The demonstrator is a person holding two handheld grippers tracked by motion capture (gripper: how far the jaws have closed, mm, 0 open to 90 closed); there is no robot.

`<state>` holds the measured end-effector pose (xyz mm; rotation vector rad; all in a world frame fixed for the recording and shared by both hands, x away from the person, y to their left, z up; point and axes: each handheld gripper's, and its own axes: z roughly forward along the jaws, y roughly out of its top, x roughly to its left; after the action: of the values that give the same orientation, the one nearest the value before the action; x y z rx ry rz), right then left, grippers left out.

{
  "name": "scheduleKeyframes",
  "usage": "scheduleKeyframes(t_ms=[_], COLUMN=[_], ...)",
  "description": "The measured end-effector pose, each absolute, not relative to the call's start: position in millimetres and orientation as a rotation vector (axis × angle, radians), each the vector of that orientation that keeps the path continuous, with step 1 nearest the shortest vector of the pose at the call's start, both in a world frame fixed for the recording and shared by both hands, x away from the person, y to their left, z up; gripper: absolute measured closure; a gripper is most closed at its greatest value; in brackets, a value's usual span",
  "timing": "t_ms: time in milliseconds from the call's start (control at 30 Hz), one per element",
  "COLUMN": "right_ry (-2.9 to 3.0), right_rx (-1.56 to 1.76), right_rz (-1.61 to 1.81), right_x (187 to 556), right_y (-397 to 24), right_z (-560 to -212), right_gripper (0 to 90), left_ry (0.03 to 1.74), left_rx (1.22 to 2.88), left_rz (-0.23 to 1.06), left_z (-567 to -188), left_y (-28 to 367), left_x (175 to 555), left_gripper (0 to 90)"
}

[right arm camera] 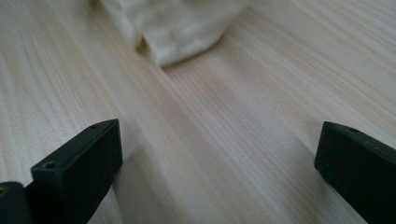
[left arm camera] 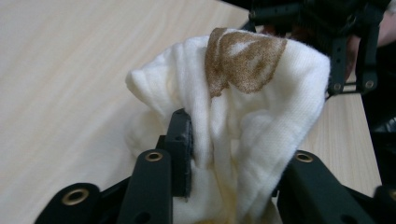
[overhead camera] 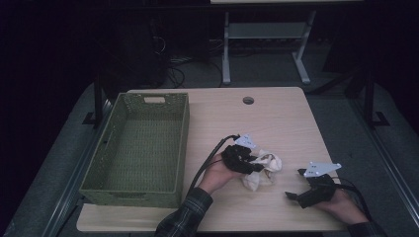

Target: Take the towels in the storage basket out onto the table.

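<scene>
White cloth (overhead camera: pixel 262 170) with a brown patch is lying bunched on the wooden table (overhead camera: pixel 276 118), right of the green woven basket (overhead camera: pixel 138 148). Left gripper (left arm camera: pixel 233 154) is pinching a fold of it, though pad contact looks partial. Right gripper (right arm camera: pixel 217 158) is resting nearby, jaws wide apart, holding nothing.

A crumpled white cloth (overhead camera: pixel 262 170) with a brown patch lies bunched on the table's near-right part.

Soft fuzzy white cloth (left arm camera: pixel 261 121) with brown print, pale smooth matt wood-grain table (overhead camera: pixel 276 118), woven green basket (overhead camera: pixel 141 148), matt black plastic jaws.
</scene>
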<state>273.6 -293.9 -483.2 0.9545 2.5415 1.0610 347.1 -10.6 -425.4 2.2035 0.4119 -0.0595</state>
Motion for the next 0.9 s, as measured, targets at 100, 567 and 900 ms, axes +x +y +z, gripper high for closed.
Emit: scheduleKeyframes(t_ms=[100, 567, 900], right_ry=[2.541, 2.540, 2.540], right_rx=[0.954, 0.952, 0.954], right_rz=[1.061, 1.062, 1.062], right_x=[273.6, 273.4, 273.3], right_y=[-293.9, -293.8, -293.7], right_z=[-483.2, -483.3, -483.2], right_gripper=[0.4, 0.4, 0.4], left_ry=[0.416, 0.485, 0.516], left_rx=[2.213, 2.166, 2.175], left_rz=[-0.088, -0.002, -0.016], left_z=[-433.4, -412.5, -427.2], left_y=[-15.1, 19.8, 36.2], left_x=[347.0, 335.7, 310.5], left_gripper=[57.2, 35.4, 41.7])
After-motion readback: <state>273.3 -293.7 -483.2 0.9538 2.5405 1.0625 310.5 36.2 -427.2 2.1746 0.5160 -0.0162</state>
